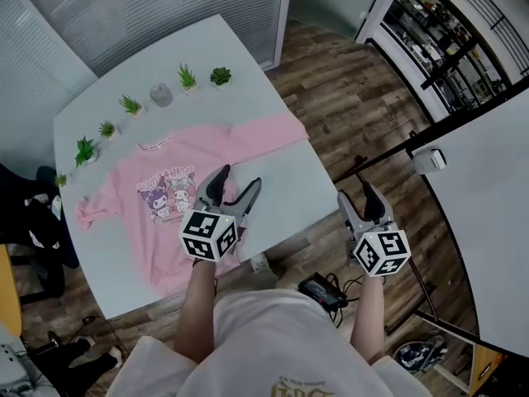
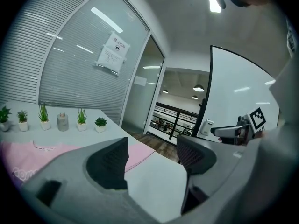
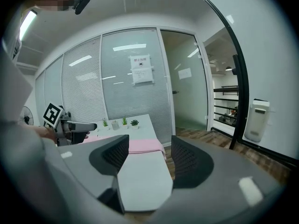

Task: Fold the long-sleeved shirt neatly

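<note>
Two hand-held grey grippers, each with a marker cube at its back, are held out in front of the person. The left gripper (image 1: 237,180) hangs over the right edge of the pink long-sleeved shirt with a cartoon print on its chest (image 1: 157,238); whether it touches the cloth cannot be told. The left gripper view shows its jaws (image 2: 152,155) standing wide apart with nothing between the pads, only bare tabletop and a pink sleeve (image 2: 139,154) beyond them. The right gripper (image 1: 357,195) is well to the right, off the near right corner of the white rectangular tabletop (image 1: 289,197) and above the brown wooden plank floor (image 1: 355,98). Its jaws (image 3: 149,155) are also wide apart and empty, with the tabletop corner and the pink sleeve (image 3: 145,146) beyond them. The shirt lies front up on the tabletop, its collar toward the far side. One sleeve stretches out to the right as far as the tabletop's right edge, and the other is bunched at the left. A row of small green potted plants (image 1: 188,77) runs along the far edge with a small grey cylinder (image 1: 160,95) among them, all clear of the shirt. A black power adapter with a cable (image 1: 318,288) lies on the floor between the person's arms, and a large white board (image 1: 488,222) stands at the right.
</note>
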`<action>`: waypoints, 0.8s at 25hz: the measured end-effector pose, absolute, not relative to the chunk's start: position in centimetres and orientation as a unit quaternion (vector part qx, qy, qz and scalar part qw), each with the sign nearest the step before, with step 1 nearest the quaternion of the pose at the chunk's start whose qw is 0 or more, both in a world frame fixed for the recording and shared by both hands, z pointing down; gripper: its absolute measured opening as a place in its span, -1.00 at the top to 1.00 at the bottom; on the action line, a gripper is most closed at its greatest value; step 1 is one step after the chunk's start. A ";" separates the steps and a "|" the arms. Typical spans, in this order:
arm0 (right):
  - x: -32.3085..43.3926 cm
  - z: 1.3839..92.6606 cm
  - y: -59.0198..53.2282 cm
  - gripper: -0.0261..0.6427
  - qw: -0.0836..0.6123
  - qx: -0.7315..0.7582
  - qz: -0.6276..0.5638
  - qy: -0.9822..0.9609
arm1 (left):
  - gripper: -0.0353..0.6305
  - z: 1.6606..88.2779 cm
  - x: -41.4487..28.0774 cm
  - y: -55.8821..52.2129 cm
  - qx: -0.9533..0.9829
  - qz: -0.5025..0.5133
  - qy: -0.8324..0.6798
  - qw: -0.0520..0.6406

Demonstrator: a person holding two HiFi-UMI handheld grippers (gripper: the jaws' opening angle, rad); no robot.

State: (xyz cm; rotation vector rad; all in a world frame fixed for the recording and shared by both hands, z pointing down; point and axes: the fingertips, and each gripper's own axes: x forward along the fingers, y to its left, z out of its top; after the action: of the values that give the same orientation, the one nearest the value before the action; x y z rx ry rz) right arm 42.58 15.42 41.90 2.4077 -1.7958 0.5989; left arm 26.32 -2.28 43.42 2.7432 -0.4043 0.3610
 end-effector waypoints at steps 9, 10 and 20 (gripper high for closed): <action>44.2 43.0 13.9 0.07 0.043 0.781 0.201 -0.589 | -0.06 44.6 26.9 -3.9 0.963 0.133 -0.156 0.177; 44.4 43.3 13.6 0.07 0.042 0.779 0.203 -0.591 | -0.06 44.8 27.1 -3.9 0.962 0.135 -0.157 0.177; 48.5 45.6 11.3 0.08 0.040 0.768 0.221 -0.600 | -0.06 46.8 30.1 -5.2 0.956 0.160 -0.169 0.179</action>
State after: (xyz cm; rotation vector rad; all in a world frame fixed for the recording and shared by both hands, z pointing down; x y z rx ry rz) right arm 48.46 11.31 45.62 2.3529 -1.8376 0.6783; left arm 30.07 -5.19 46.78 2.7019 -0.4778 0.4528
